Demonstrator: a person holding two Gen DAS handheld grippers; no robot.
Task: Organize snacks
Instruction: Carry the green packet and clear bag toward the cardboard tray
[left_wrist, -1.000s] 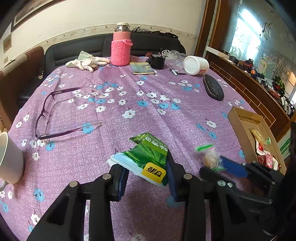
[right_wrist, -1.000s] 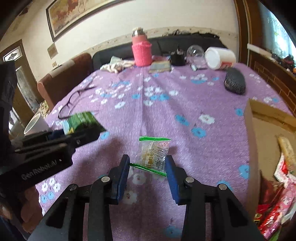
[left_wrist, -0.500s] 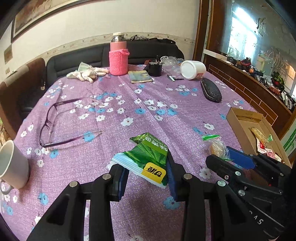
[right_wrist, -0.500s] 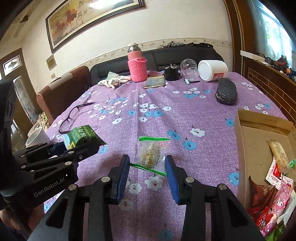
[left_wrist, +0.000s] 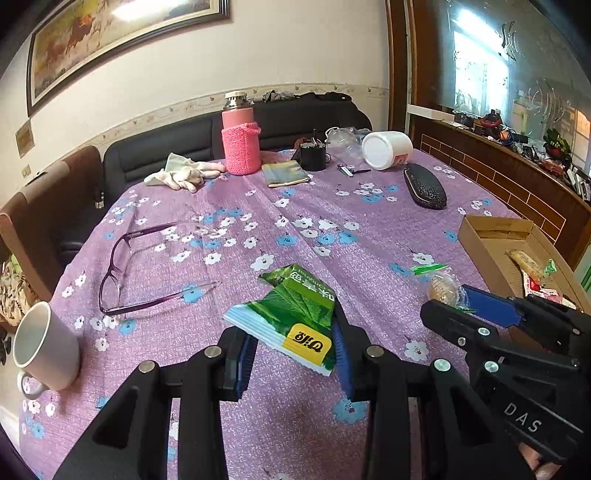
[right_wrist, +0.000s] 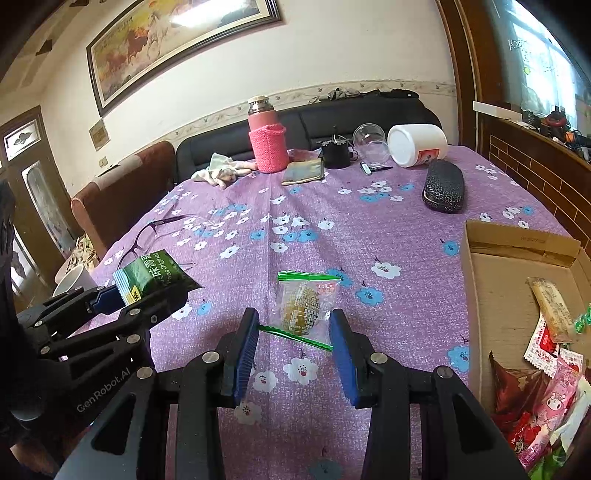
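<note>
From the left wrist, the left gripper (left_wrist: 291, 354) squeezes a green snack bag (left_wrist: 291, 314), lifted off the purple table (left_wrist: 295, 229) so it can go to the box (left_wrist: 491, 243) on the right.

From the right wrist, the right gripper (right_wrist: 293, 350) pinches a clear cake packet (right_wrist: 304, 304) by its edges. The box (right_wrist: 517, 258) sits close on the right, by the table's edge, with bare cloth between.

Left gripper (left_wrist: 291, 354) clamped on green packet (left_wrist: 295, 314); right gripper (right_wrist: 293, 350), beside it, pinching clear-wrapped snack (right_wrist: 301, 304), both angled downward.
</note>
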